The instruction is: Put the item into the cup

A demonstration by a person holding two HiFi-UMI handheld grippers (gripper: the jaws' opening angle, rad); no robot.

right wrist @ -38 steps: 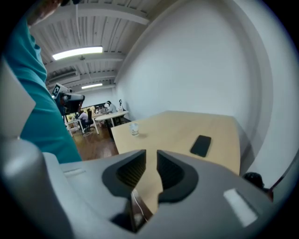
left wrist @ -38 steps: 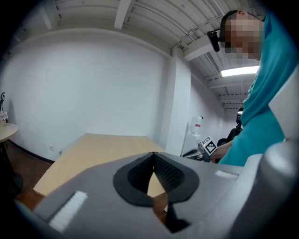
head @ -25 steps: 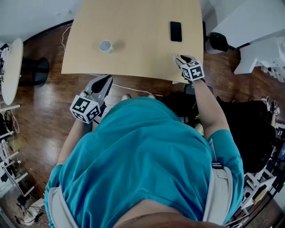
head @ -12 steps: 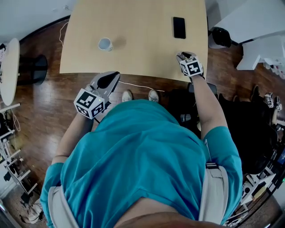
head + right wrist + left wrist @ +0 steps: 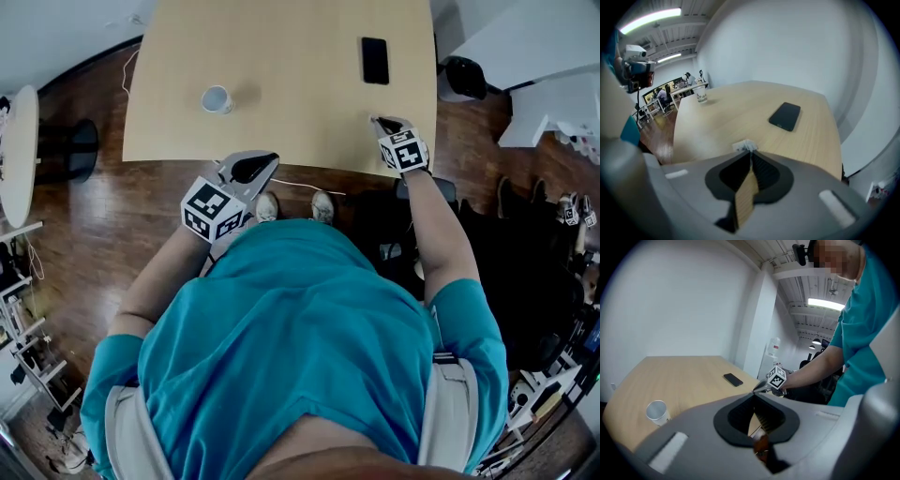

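A small white paper cup [image 5: 217, 98] stands upright on the left part of the wooden table [image 5: 281, 56]; it also shows far off in the right gripper view [image 5: 701, 96]. My right gripper [image 5: 376, 121] is low over the table's front right. Its jaws are closing and have come together on a small white item [image 5: 742, 145], pinched at the very tips of the right gripper [image 5: 750, 151]. My left gripper [image 5: 267, 159] hangs at the table's front edge, right of and nearer than the cup [image 5: 657, 411]. The left gripper's [image 5: 753, 395] jaws are together, nothing in them.
A black phone [image 5: 374, 60] lies flat on the table beyond the right gripper. A round white side table [image 5: 19, 141] stands far left. A black bin [image 5: 461, 86] sits off the table's right corner. A thin cable [image 5: 300, 189] runs over the wooden floor under the front edge.
My left gripper has moved right and up to the table's front edge. The right gripper has stayed near the front right of the table, shifting only slightly.
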